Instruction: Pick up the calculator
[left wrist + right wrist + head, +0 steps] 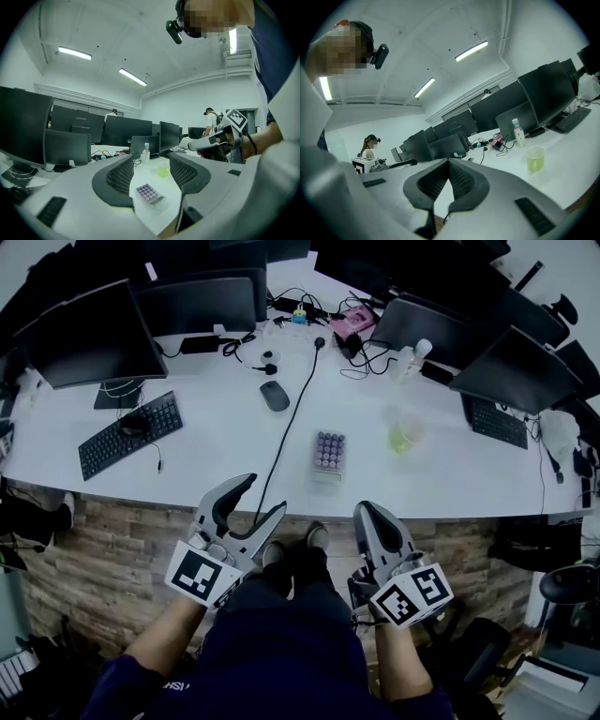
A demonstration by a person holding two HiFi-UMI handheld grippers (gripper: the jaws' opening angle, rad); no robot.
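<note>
Nearest, short of the white desk's [216,465] front edge, the left gripper [261,495] has its grey fingers spread apart and empty. The right gripper's [367,510] fingers are pressed together. Ahead and between them, near that edge, lies the small flat grey calculator with purple keys [328,454], its long axis pointing away from the person. The left gripper's gap frames it, so that one looks readier.

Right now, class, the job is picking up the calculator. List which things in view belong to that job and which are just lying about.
Belongs to the job:
calculator
left gripper, open
right gripper, shut

Just lying about:
keyboard
mouse
cup
bottle
</note>
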